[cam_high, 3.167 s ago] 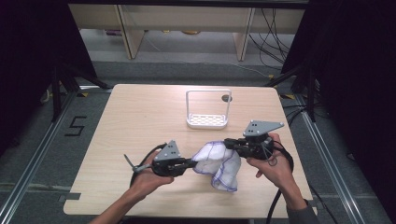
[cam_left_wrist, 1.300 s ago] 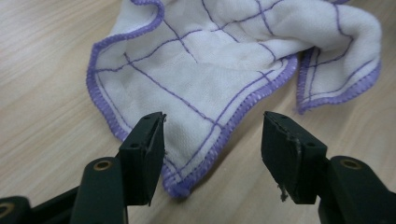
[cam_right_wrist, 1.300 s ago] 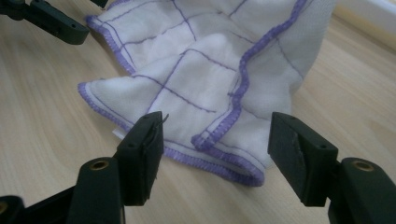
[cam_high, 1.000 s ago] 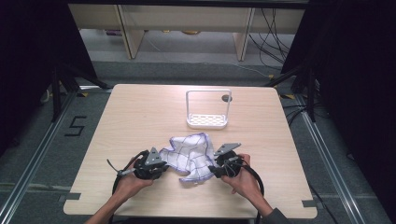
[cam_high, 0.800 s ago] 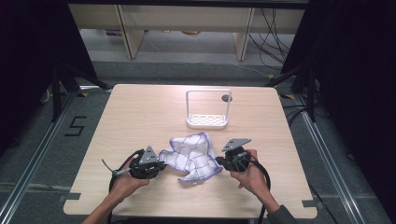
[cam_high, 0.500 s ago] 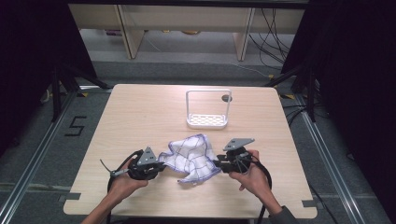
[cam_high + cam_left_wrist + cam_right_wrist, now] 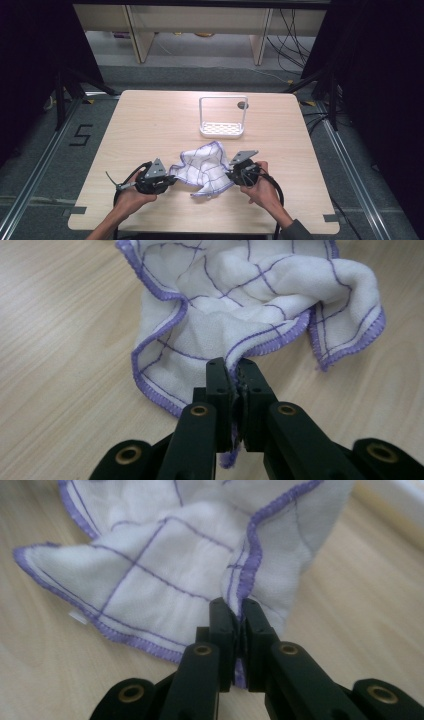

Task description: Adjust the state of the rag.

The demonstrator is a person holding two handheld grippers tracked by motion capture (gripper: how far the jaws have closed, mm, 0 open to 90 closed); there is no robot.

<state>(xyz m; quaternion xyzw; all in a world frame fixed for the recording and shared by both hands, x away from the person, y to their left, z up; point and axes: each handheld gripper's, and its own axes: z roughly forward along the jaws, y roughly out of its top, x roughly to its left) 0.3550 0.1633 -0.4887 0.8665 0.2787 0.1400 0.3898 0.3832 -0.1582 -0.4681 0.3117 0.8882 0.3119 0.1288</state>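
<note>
A white cloth (image 7: 204,167) with purple grid lines and a purple hem lies crumpled on the wooden table (image 7: 150,120) near its front edge. My left gripper (image 7: 172,179) is at the cloth's left side. In the left gripper view its jaws (image 7: 236,371) are shut on a fold of the cloth's hem (image 7: 240,300). My right gripper (image 7: 228,175) is at the cloth's right side. Its jaws (image 7: 239,609) have just been closing and now pinch the cloth's hemmed edge (image 7: 165,570).
A white wire rack (image 7: 223,117) with a slotted base stands upright at the middle of the table, beyond the cloth. Bare wood lies to the left and right of it. A cable trails from each gripper toward the front edge.
Three seconds ago the cloth hung bunched between the two grippers farther right; now it lies lower and spread near the front edge. In the last second the right gripper shifted slightly right.
</note>
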